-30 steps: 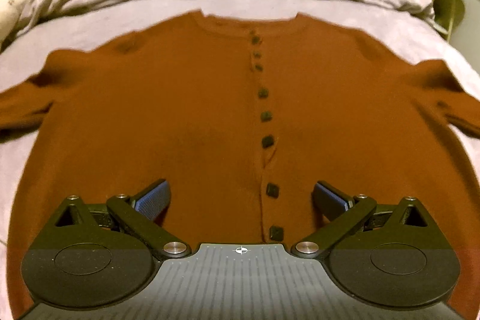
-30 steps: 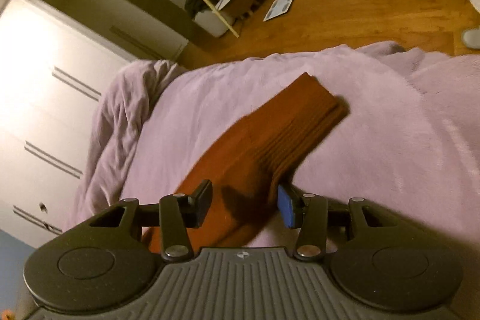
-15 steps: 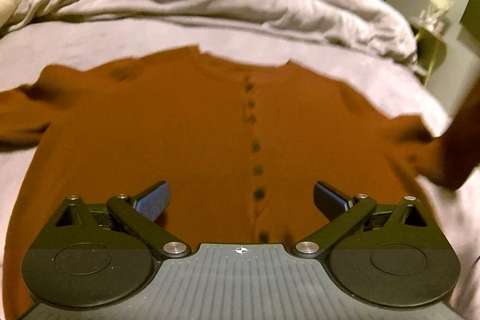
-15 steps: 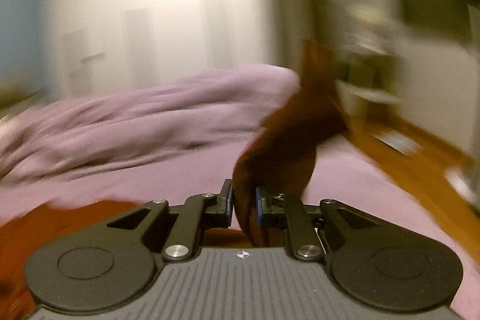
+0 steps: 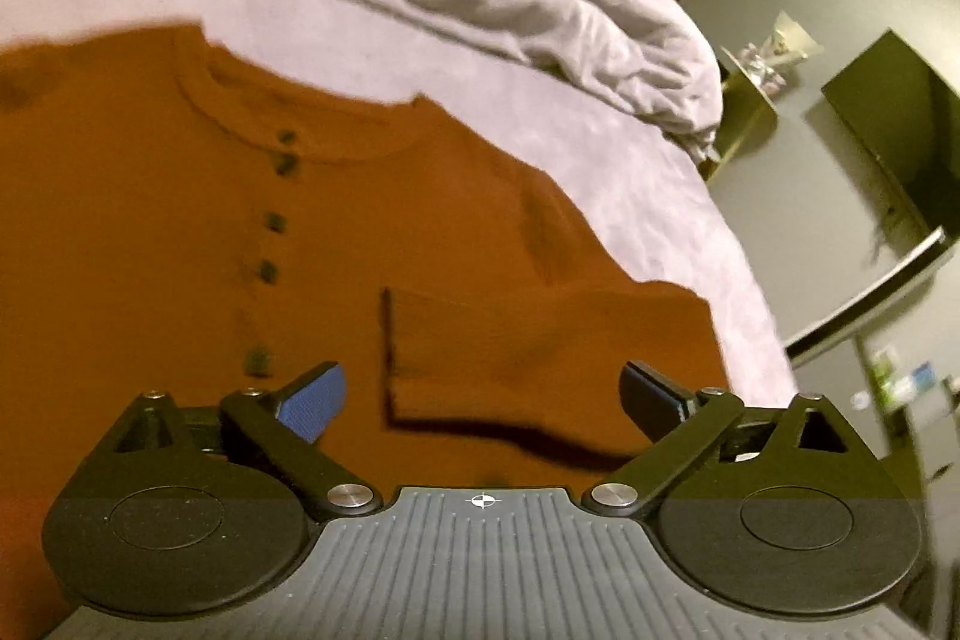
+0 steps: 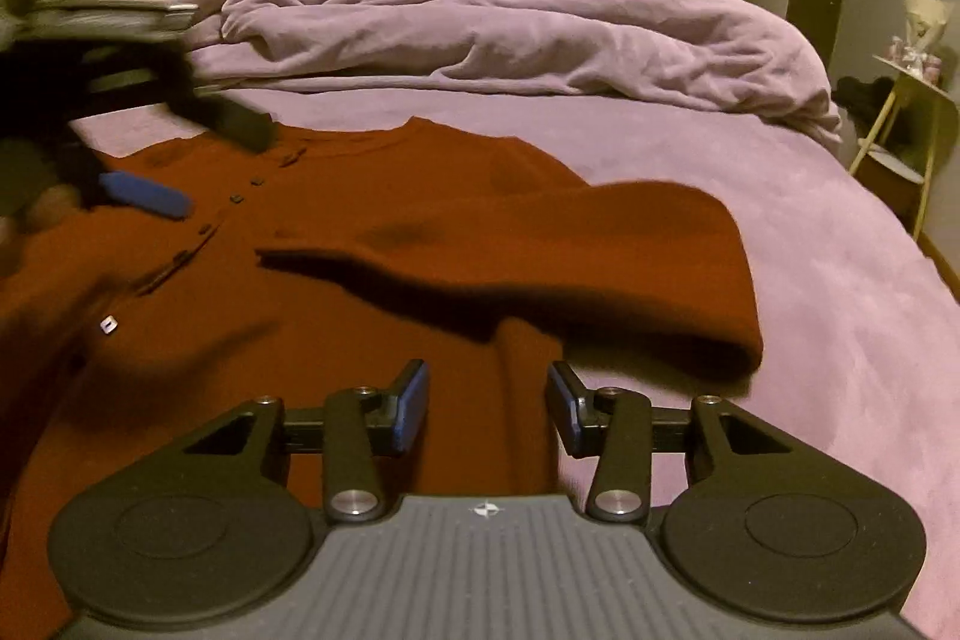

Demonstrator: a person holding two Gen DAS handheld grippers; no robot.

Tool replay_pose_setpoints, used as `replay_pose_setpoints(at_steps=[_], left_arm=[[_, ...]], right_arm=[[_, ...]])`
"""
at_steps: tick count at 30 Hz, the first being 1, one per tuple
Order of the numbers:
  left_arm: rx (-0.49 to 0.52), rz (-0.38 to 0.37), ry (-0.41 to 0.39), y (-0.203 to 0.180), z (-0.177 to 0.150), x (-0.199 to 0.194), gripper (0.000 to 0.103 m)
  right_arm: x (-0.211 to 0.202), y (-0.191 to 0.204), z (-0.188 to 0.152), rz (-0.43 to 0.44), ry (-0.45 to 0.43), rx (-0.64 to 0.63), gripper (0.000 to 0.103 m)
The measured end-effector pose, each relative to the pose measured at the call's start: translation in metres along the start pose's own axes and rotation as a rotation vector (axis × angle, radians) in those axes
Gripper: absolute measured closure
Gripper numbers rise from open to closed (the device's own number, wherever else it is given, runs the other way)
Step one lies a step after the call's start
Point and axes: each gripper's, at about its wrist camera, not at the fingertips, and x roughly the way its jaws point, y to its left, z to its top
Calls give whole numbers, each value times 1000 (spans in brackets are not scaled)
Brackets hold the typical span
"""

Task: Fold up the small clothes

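The cardigan [image 6: 372, 220] lies flat on the bed [image 6: 810, 280], 1 sleeve [image 6: 540, 256] folded across its front; the bunched blanket [image 6: 510, 34] lies behind, seemingly apart.

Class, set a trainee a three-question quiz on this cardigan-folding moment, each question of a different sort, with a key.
1. True or false: the sleeve of the rust-brown buttoned knit cardigan lies folded across its front.
2. The right gripper is: A) shut on cloth, B) open, C) out of view.
3. Fill in: the cardigan lies on a ___ bed cover.

Key: 1 true; 2 B, its jaws have just been opening, pads clear of the cloth; 3 lilac.
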Motion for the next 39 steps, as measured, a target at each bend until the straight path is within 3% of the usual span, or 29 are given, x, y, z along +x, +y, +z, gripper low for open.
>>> replay_pose_setpoints(at_steps=[2,4,6,8,9,10,13,19,24,27,29,32,34,35,37,39], left_arm=[[-39,3,43,5,2,17,10],[-75,0,87,12,2,33,23],[-92,-4,80,15,3,40,28],[-89,-3,87,13,7,43,56],[-92,-9,100,10,10,46,75],[-105,-29,118,9,12,50,84],[-57,4,104,-4,17,48,88],[66,9,-96,-12,42,-23,88],[142,201,-245,20,61,-79,88],[97,360,-233,66,66,-87,88],[70,435,-181,96,61,-83,88],[28,448,-129,126,47,-79,90],[-14,393,-130,140,41,-79,89],[-37,362,-137,144,42,-78,85],[-74,293,-151,153,44,-77,68],[-99,251,-149,158,43,-77,66]], right_arm=[[-5,2,-6,1,0,10,60],[-7,1,-10,7,-5,23,60],[3,0,-5,20,-5,43,60],[7,-1,-6,20,-7,48,60],[12,-1,-3,18,-8,46,60],[12,0,-2,15,-9,42,60],[11,3,1,0,-15,23,60],[5,2,7,-41,-29,-7,60],[16,9,17,-98,-31,-61,60],[28,16,24,-121,-26,-99,60],[38,20,29,-139,-20,-122,60],[51,27,34,-160,-8,-156,60],[60,30,37,-174,-3,-175,60],[63,33,38,-185,-2,-188,60],[70,36,41,-206,-4,-205,60],[75,37,44,-216,-2,-206,60]])
